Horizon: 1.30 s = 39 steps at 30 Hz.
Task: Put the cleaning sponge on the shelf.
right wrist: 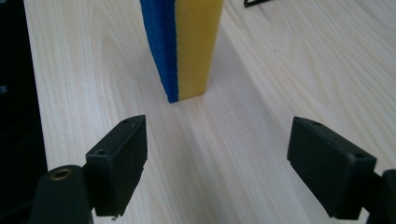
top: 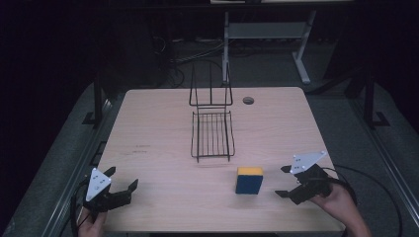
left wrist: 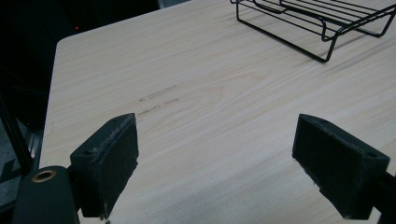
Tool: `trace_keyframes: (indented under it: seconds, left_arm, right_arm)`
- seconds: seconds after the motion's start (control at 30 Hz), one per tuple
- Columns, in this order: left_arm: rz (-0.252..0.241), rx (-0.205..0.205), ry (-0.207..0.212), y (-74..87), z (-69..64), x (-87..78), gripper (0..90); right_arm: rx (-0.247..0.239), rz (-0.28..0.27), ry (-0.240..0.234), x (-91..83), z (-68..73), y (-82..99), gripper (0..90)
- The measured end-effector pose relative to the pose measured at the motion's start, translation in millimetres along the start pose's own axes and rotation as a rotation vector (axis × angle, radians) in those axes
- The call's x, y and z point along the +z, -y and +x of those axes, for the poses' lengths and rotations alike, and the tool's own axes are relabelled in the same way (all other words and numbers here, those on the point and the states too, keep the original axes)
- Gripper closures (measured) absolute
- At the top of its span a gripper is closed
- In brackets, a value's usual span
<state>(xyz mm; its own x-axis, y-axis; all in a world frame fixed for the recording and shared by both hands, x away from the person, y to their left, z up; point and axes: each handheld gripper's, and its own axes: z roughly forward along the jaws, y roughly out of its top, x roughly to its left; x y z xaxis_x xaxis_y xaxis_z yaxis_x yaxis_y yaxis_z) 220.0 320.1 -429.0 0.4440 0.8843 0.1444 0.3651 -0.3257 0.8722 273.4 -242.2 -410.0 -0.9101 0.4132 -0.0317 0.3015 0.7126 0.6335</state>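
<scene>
The blue-and-yellow foam sponge block [top: 249, 180] stands at nine o'clock of the nearer, wide-open right tool [top: 285, 181]; the left tool [top: 122, 180] also gapes.

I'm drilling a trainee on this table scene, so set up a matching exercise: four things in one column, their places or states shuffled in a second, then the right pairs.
Things:
1. sponge
2. rack
3. left gripper
4. right gripper

Places or states:
A. open, at the table's near left corner
B. black wire, mid-table toward the far edge
C. blue and yellow, standing on edge
D. open, just right of the sponge, not touching it

Pairs: 1-C, 2-B, 3-A, 4-D
</scene>
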Motion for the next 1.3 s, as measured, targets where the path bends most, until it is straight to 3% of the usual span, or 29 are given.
trace_keyframes:
  seconds: [0.73,1.3]
  left_arm:
    - [-0.001,-0.005,-0.004,0.6,1.9,-1.3,13.9]
    - [-0.004,-0.015,-0.009,1.6,3.8,-2.6,13.9]
  right_arm:
    - [-0.058,0.050,-0.048,10.0,-2.7,-24.7,19.9]
    - [-0.093,0.086,-0.099,29.8,-0.2,-41.6,20.6]
